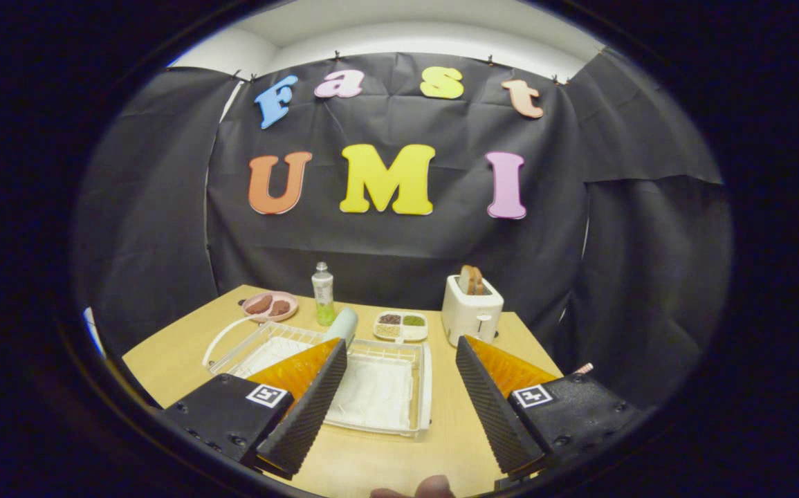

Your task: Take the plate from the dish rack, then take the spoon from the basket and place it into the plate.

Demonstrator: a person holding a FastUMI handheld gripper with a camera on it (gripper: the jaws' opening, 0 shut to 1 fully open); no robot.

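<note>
- Gripper (399, 408) spread wide, holding nothing, above wooden table (454, 422).
- White dish rack (371, 387) just ahead, partly behind left finger; no plate discernible.
- Beyond: toaster (472, 311) w/ bread, green bottle (322, 294), divided snack tray (401, 325), pink plate (270, 306).

Dish rack (344, 387) on tabletop (454, 429), just ahead of gripper (399, 408), fingers wide apart. Behind rack: plate (270, 306) left, bottle (322, 294), divided dish (401, 326), toaster (472, 311) right.
</note>
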